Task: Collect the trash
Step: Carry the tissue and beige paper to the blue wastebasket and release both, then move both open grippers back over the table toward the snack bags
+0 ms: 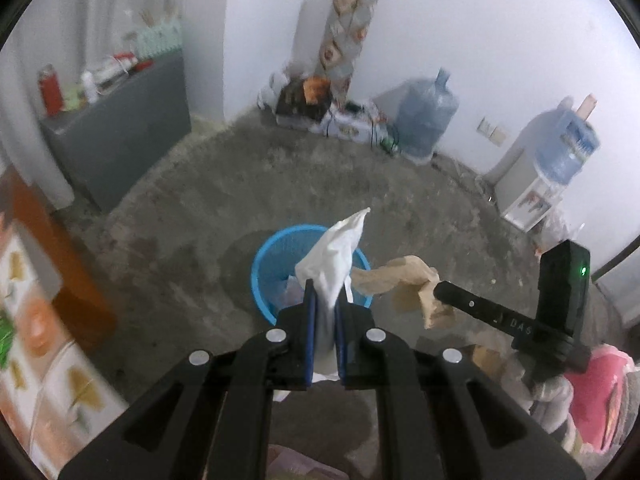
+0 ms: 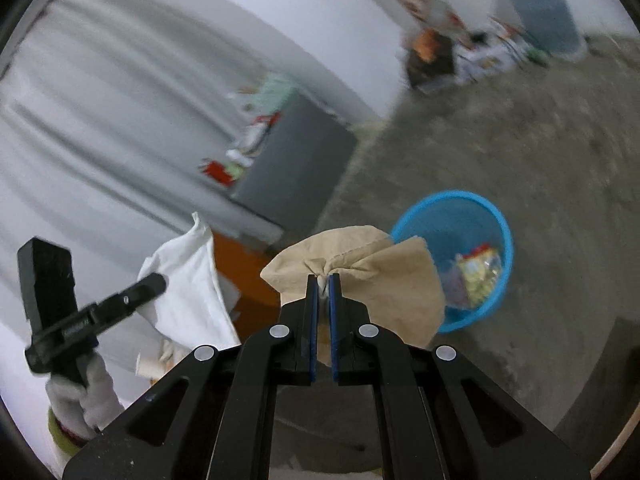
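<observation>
My left gripper point(image 1: 325, 292) is shut on a white tissue point(image 1: 334, 258) and holds it in the air above a blue mesh waste basket point(image 1: 264, 264) on the concrete floor. My right gripper point(image 2: 324, 280) is shut on a crumpled brown paper napkin point(image 2: 384, 276), also in the air. The basket point(image 2: 486, 216) lies ahead and to the right in the right wrist view, with a yellow snack wrapper point(image 2: 480, 276) inside. The right gripper point(image 1: 440, 290) and its brown napkin point(image 1: 404, 278) show in the left wrist view. The left gripper point(image 2: 160, 280) and white tissue point(image 2: 188, 280) show at left in the right wrist view.
A grey cabinet point(image 1: 120, 140) with bottles stands at left. Boxes and clutter point(image 1: 320, 108) and a water jug point(image 1: 428, 116) line the far wall. A water dispenser point(image 1: 540, 172) stands at right. An orange table edge point(image 1: 60, 256) is near left.
</observation>
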Demonstrator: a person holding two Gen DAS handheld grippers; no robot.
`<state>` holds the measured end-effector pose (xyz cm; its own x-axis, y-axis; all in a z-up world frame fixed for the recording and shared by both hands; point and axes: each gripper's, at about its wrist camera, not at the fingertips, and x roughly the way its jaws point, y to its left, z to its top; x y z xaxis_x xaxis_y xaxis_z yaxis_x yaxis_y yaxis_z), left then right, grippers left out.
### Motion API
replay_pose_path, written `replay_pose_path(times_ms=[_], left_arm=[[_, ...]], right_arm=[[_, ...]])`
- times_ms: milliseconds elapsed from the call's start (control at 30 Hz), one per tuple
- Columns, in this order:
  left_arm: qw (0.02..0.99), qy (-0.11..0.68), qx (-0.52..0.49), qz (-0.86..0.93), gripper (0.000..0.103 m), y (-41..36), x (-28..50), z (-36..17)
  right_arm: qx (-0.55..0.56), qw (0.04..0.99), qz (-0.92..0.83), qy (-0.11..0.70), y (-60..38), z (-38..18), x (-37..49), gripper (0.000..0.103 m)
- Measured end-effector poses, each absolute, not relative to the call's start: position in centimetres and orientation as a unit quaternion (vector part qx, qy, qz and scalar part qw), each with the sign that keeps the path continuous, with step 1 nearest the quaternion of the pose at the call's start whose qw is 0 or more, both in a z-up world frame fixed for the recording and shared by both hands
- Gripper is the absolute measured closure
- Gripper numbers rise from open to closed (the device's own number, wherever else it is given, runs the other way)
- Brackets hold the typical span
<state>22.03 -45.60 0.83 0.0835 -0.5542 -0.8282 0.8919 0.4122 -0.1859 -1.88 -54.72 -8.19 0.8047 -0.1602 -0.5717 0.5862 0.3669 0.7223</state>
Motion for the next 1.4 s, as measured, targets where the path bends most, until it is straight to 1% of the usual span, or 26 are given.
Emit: replay_pose_path(times_ms=[233, 300, 333, 367, 400, 433, 467, 500, 567, 600, 633, 800, 867, 967, 1033, 1200, 1333, 1367, 1400], left_arm=[[0.673, 0.493, 0.242, -0.495, 0.094, -53.8, 22.8, -8.4], [0.666, 0.502, 0.247, -0.493, 0.094, -55.2, 22.9, -10.6], [0.663, 0.506, 0.249, -0.493, 0.093, -55.9, 23.0, -11.8], [0.662, 0.508, 0.254, -0.489, 0.093, -56.5, 23.2, -13.1], [0.661, 0.513, 0.258, -0.483, 0.092, -57.1, 23.4, -14.3], [0.661, 0.517, 0.256, -0.48, 0.09, -57.5, 23.6, -15.0], [0.66, 0.525, 0.249, -0.476, 0.082, -57.8, 23.9, -15.9], [0.663, 0.531, 0.242, -0.469, 0.072, -58.0, 24.2, -16.6], [0.672, 0.535, 0.227, -0.459, 0.064, -58.0, 24.7, -17.2], [0.675, 0.536, 0.222, -0.456, 0.062, -58.0, 24.8, -17.3], [0.676, 0.538, 0.218, -0.454, 0.061, -57.9, 25.0, -17.3], [0.685, 0.53, 0.209, -0.455, 0.06, -57.5, 25.4, -16.3], [0.692, 0.524, 0.206, -0.451, 0.06, -57.2, 25.5, -15.1], [0.701, 0.511, 0.199, -0.456, 0.06, -56.8, 25.6, -13.1], [0.706, 0.499, 0.198, -0.462, 0.06, -56.0, 25.5, -11.0], [0.717, 0.462, 0.196, -0.483, 0.054, -52.7, 24.5, -5.1], [0.729, 0.42, 0.186, -0.507, 0.047, -48.1, 22.5, 1.1], [0.732, 0.412, 0.18, -0.512, 0.045, -46.6, 22.0, 2.6], [0.735, 0.406, 0.174, -0.515, 0.044, -45.3, 21.5, 3.6]], right_arm=[[0.555, 0.754, -0.245, 0.251, -61.2, -14.4, 2.0, 0.099], [0.571, 0.742, -0.235, 0.262, -62.9, -16.2, 3.5, 0.095], [0.578, 0.734, -0.231, 0.271, -63.8, -17.1, 4.2, 0.095], [0.582, 0.73, -0.225, 0.279, -64.7, -17.9, 5.0, 0.089], [0.584, 0.724, -0.222, 0.292, -65.6, -18.9, 6.0, 0.076], [0.583, 0.72, -0.228, 0.3, -66.3, -19.6, 6.5, 0.069], [0.58, 0.717, -0.235, 0.308, -66.9, -20.3, 6.9, 0.06], [0.573, 0.715, -0.244, 0.318, -67.4, -21.1, 7.3, 0.06], [0.563, 0.714, -0.252, 0.332, -67.6, -22.0, 7.7, 0.057], [0.562, 0.714, -0.251, 0.334, -67.8, -22.4, 7.6, 0.056], [0.561, 0.714, -0.253, 0.335, -67.8, -22.7, 7.5, 0.056], [0.553, 0.723, -0.256, 0.326, -67.4, -22.8, 6.8, 0.052], [0.55, 0.726, -0.257, 0.322, -67.3, -22.5, 6.8, 0.052], [0.56, 0.732, -0.255, 0.293, -67.1, -21.5, 6.0, 0.051], [0.555, 0.739, -0.258, 0.283, -66.7, -20.5, 5.4, 0.051], [0.513, 0.774, -0.262, 0.265, -63.5, -15.9, 3.3, 0.051], [0.462, 0.807, -0.272, 0.247, -58.8, -11.2, 0.9, 0.051], [0.449, 0.816, -0.273, 0.24, -57.0, -9.7, 0.1, 0.05], [0.438, 0.822, -0.276, 0.236, -55.6, -8.5, -0.5, 0.047]])
